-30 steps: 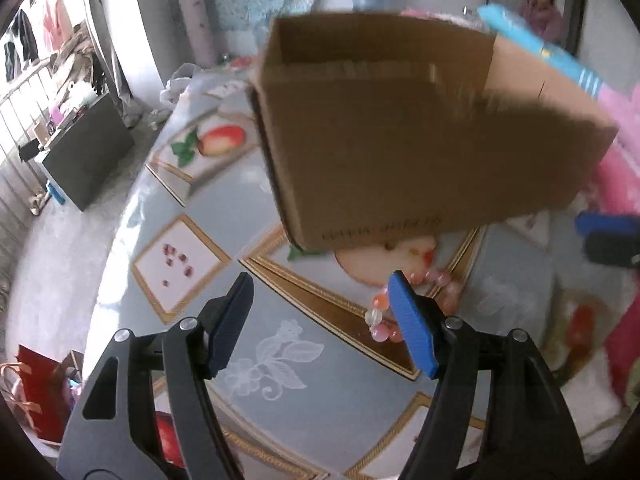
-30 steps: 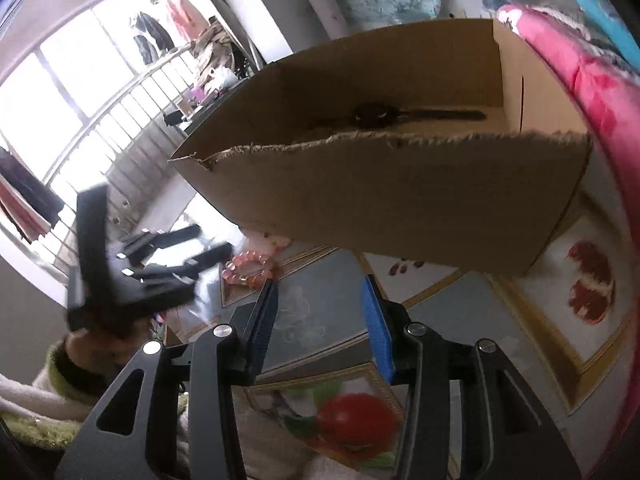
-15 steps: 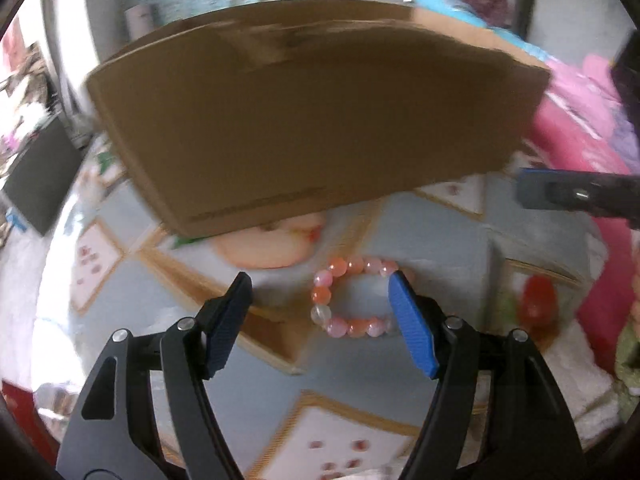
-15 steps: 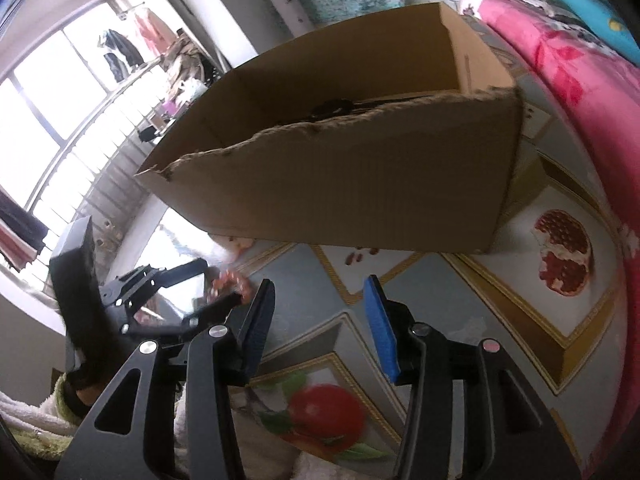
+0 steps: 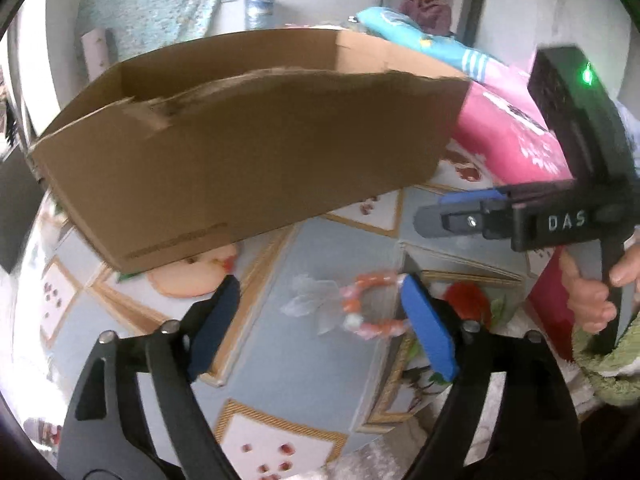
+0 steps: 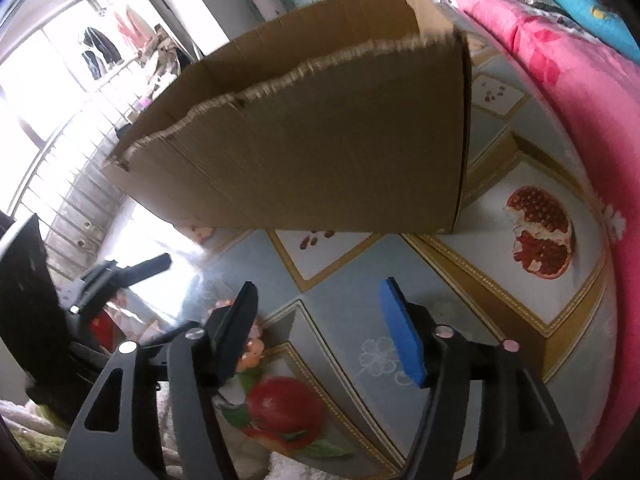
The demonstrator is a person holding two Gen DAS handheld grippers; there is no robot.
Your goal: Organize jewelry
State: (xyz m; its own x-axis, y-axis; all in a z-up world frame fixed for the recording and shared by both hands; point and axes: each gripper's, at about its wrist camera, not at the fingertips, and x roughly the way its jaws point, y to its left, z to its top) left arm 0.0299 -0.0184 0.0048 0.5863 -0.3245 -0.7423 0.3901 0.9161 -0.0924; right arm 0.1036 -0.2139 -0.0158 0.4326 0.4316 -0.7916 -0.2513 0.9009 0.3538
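A bracelet (image 5: 372, 306) of pink and orange beads lies on the fruit-print tablecloth (image 5: 304, 360), in front of a brown cardboard box (image 5: 248, 168). My left gripper (image 5: 320, 300) hangs over it, jaws opening; the beads lie between the fingers, close to the right blue pad (image 5: 428, 332), and nothing presses on them. My right gripper (image 6: 320, 300) hovers over bare cloth, jaws opening with nothing between them. In the right wrist view a few beads of the bracelet (image 6: 252, 350) peek from behind the left finger. The box (image 6: 320, 140) is open at the top; its inside is hidden.
A pink blanket (image 6: 580, 92) and a blue one (image 5: 420, 40) bank the table's right side. The right gripper (image 5: 452, 212) reaches in from the right in the left wrist view, a hand (image 5: 592, 296) on its handle. A person (image 5: 428, 4) sits at the back.
The left view has swung so the bracelet now lies between the left fingers instead of beside the right one. Both pairs of jaws stand wider. The right gripper has sunk toward the cloth.
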